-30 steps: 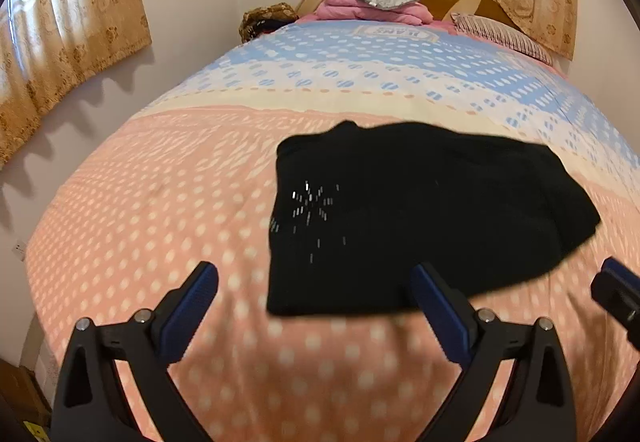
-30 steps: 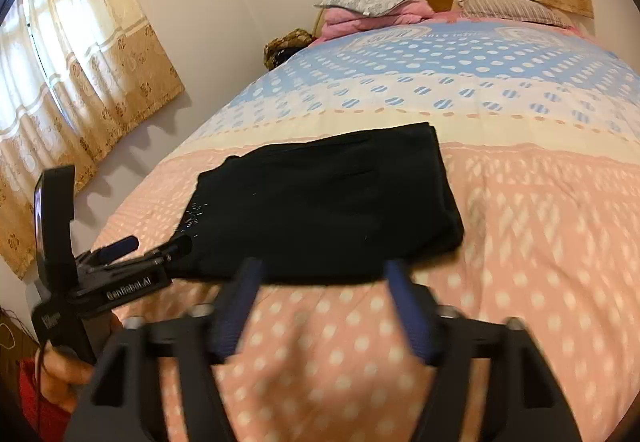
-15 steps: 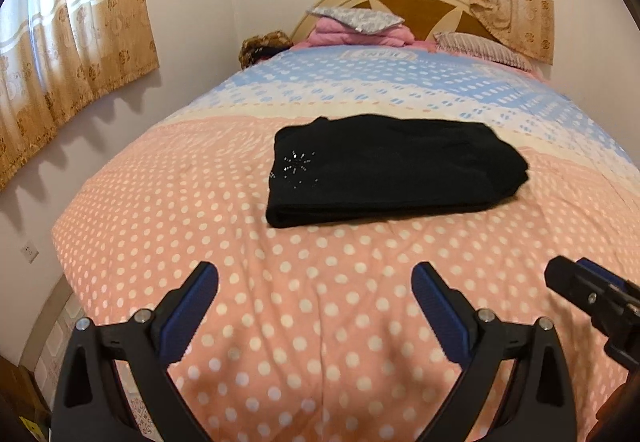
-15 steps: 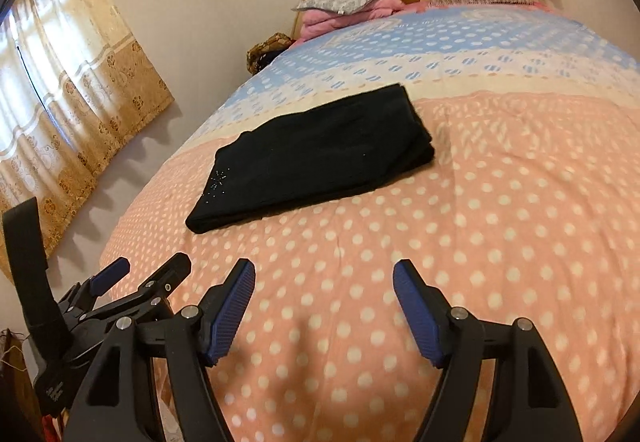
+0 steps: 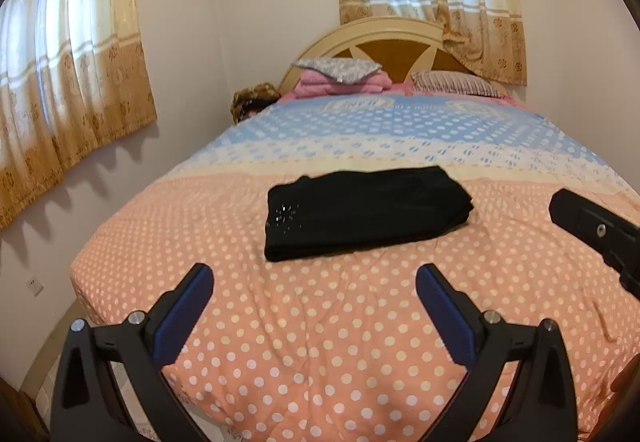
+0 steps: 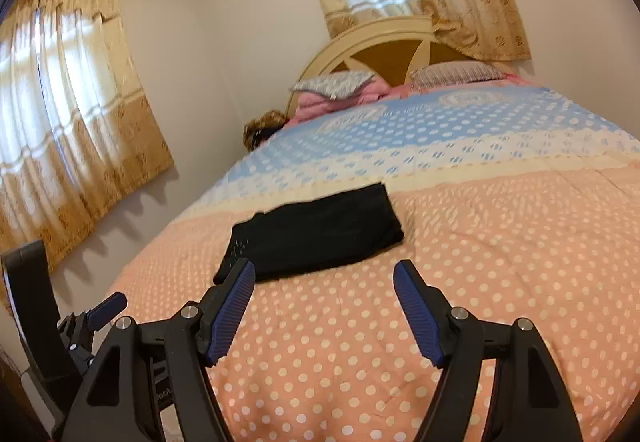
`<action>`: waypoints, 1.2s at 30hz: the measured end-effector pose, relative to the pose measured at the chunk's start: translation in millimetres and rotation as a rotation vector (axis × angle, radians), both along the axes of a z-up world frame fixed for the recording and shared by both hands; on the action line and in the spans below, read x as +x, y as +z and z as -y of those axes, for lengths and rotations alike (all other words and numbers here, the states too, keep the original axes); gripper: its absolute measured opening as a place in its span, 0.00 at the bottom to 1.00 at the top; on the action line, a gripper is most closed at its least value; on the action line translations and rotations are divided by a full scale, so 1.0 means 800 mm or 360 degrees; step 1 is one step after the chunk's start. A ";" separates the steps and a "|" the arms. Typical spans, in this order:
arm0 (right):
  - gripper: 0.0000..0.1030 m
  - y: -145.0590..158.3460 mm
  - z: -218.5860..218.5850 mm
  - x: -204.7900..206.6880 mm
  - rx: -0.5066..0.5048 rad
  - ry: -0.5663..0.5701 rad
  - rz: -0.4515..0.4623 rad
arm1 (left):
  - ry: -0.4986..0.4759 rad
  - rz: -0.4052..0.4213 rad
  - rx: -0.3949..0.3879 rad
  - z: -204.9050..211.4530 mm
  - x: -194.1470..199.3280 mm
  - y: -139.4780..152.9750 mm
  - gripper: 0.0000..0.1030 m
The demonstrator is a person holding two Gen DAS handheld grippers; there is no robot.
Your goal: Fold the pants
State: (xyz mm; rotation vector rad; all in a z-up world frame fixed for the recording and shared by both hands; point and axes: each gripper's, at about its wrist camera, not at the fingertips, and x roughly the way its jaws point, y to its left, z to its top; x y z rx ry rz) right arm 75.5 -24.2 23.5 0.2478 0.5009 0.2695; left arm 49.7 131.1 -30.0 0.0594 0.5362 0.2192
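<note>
The black pants (image 5: 366, 214) lie folded in a flat stack mid-bed on the dotted bedspread (image 5: 320, 342). Both the left gripper (image 5: 314, 306) and right gripper (image 6: 324, 300) hang released and empty, near the foot. The cloth looks soft, light and floppy; best gripped along a folded edge.

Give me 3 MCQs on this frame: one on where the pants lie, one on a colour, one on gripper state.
1. Where do the pants lie?
A. on the peach dotted part of the bedspread
B. on the pillow
C. on the floor

2. What colour are they?
A. pink
B. black
C. blue

3. How do the fingers of the left gripper and right gripper stand?
A. both shut on cloth
B. one shut, one open
C. both open and empty

Key: 1 A, the dark bundle sits on peach dots, short of the cream band. 2 B, black cloth with small sparkles. 3 C, bare bedspread shows between each pair of blue pads.
</note>
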 end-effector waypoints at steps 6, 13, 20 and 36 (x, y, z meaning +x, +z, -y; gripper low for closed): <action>0.72 0.008 0.010 -0.008 0.0014 -0.0041 0.0030 | -0.0003 0.0006 0.0006 0.005 -0.003 0.005 1.00; 0.72 0.010 0.009 -0.012 0.0003 -0.0035 0.0046 | 0.0015 -0.0014 -0.0026 0.005 -0.004 0.003 1.00; 0.72 0.009 0.005 -0.013 -0.0007 -0.0025 0.0046 | 0.0014 0.0019 -0.0011 0.008 -0.009 0.008 1.00; 0.72 0.011 0.003 -0.019 -0.0012 -0.0037 0.0071 | 0.0001 0.0033 -0.0013 0.012 -0.012 0.014 1.00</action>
